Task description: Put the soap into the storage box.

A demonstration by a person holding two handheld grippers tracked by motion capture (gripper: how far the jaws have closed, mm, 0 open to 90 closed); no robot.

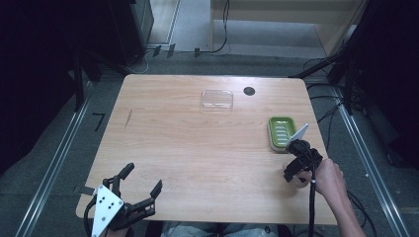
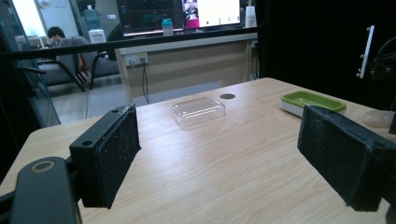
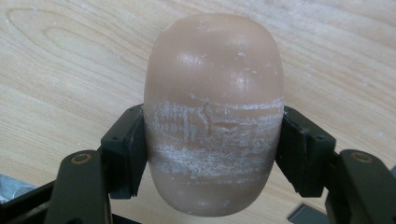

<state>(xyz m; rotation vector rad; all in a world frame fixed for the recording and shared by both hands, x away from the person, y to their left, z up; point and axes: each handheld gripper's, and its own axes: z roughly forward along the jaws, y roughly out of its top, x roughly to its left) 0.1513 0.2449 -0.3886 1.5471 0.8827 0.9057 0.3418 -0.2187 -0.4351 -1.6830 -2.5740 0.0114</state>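
I see R gripper (image 3: pixel 212 154) pinching tan soap bar (image 3: pixel 212 112) mid-frame in its view, prob. just above table (image 1: pixel 197 143). L gripper (image 1: pixel 141 185) spread wide, lower left, nothing between.

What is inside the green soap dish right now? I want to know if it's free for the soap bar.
The green soap dish shows bare ridges inside; its right end is hidden behind the right gripper, which clamps the soap bar.

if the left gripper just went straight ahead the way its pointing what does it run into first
Probably the clear plastic lid. The left gripper hangs open over bare table, and the lid lies nearly dead ahead between its jaws. The green soap dish sits off to one side; depth is hard to judge.
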